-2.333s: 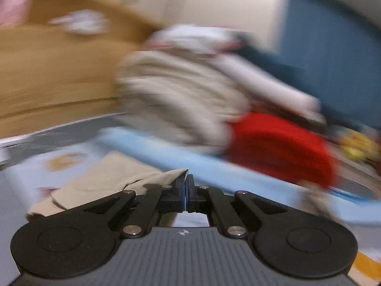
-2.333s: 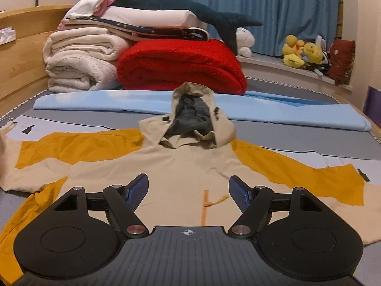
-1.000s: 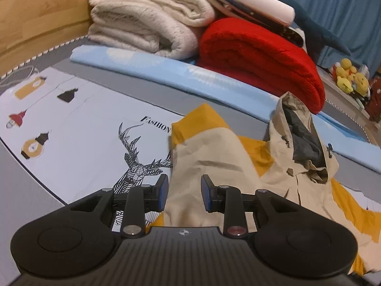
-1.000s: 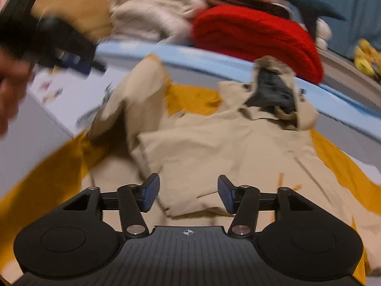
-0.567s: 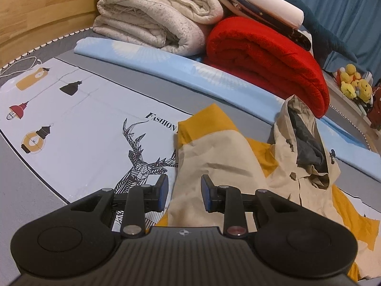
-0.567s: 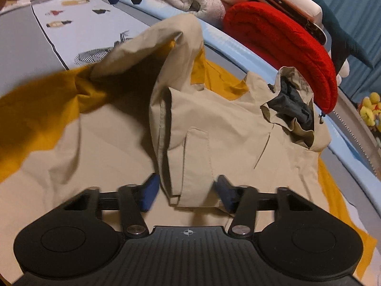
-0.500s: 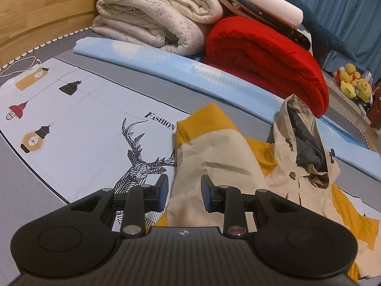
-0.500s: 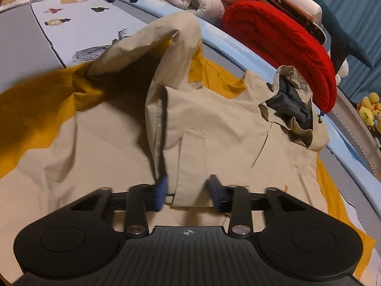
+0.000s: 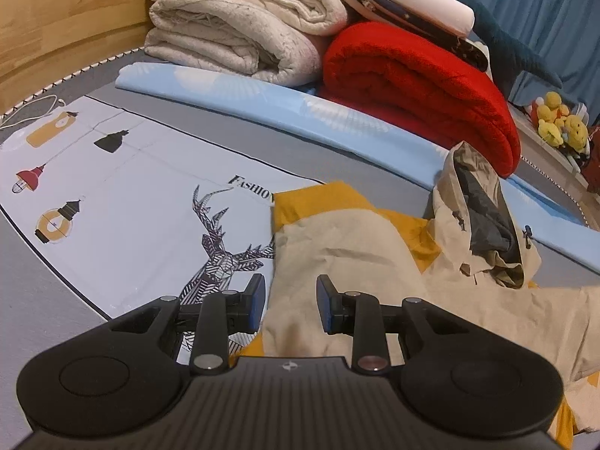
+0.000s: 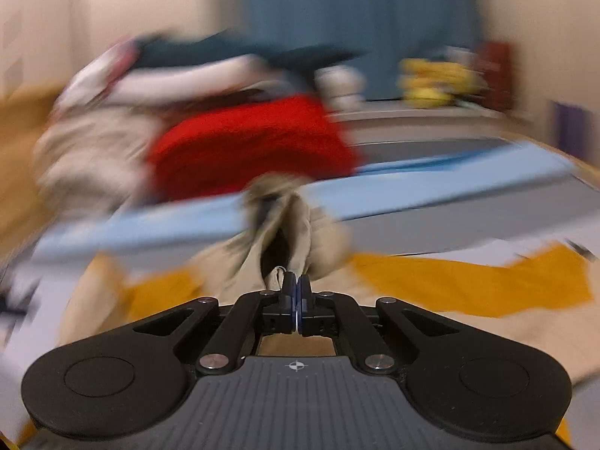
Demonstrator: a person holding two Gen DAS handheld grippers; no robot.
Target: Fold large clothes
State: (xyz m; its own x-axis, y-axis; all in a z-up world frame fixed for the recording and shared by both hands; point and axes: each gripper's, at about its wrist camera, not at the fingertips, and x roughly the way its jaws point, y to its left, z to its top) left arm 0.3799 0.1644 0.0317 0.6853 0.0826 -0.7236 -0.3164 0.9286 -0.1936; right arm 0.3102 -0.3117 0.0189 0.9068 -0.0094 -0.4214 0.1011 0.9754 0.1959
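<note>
A beige and mustard hooded jacket (image 9: 360,247) lies on the bed, its left sleeve folded in over the body and its grey-lined hood (image 9: 483,225) pointing toward the bedding pile. My left gripper (image 9: 290,302) is open and empty, just above the folded sleeve's edge. In the blurred right wrist view, my right gripper (image 10: 296,300) is shut on a fold of the jacket (image 10: 288,240), and beige cloth rises from its tips. The other mustard sleeve (image 10: 487,281) lies spread out to the right.
A pile of cream blankets (image 9: 232,30), a red blanket (image 9: 412,82) and white bedding stands at the bed's far side behind a light blue sheet (image 9: 262,101). A printed deer sheet (image 9: 131,195) lies left of the jacket. Yellow plush toys (image 9: 558,120) sit far right.
My right gripper has closed on the jacket's cloth and swung fast, blurring its view. My left gripper let go of the sleeve earlier and now stays open, hardly moving.
</note>
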